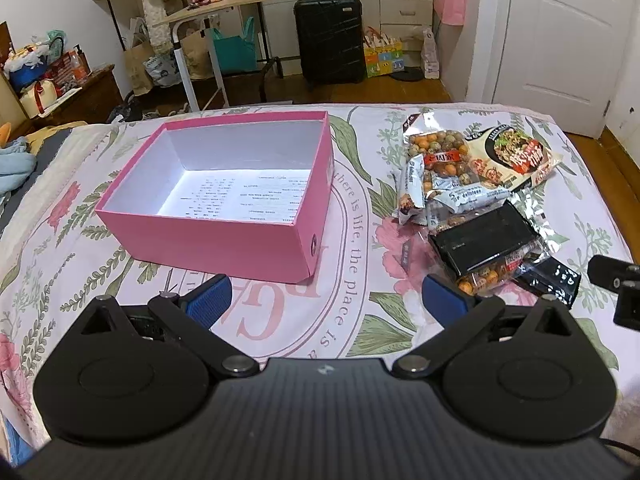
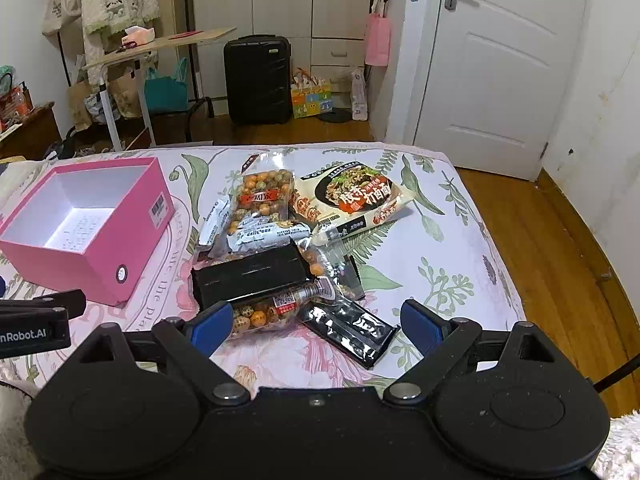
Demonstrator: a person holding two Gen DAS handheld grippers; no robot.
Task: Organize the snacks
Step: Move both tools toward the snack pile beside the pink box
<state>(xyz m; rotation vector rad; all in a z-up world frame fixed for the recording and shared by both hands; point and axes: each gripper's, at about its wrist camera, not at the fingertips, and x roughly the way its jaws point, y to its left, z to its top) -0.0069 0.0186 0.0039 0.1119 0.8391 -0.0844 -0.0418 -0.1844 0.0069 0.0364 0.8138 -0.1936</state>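
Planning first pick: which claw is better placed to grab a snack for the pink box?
Right. The right claw hovers open at the snack pile's near edge; the left claw faces the pink box, pile off to its side.

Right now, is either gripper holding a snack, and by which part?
Nothing is held: left gripper and right gripper both stand open above the bedsheet.

The right tongs (image 2: 316, 326) are held wide open above a snack pile (image 2: 280, 248) on the floral bed (image 2: 440, 248); an open pink box (image 2: 96, 256) is seen left.
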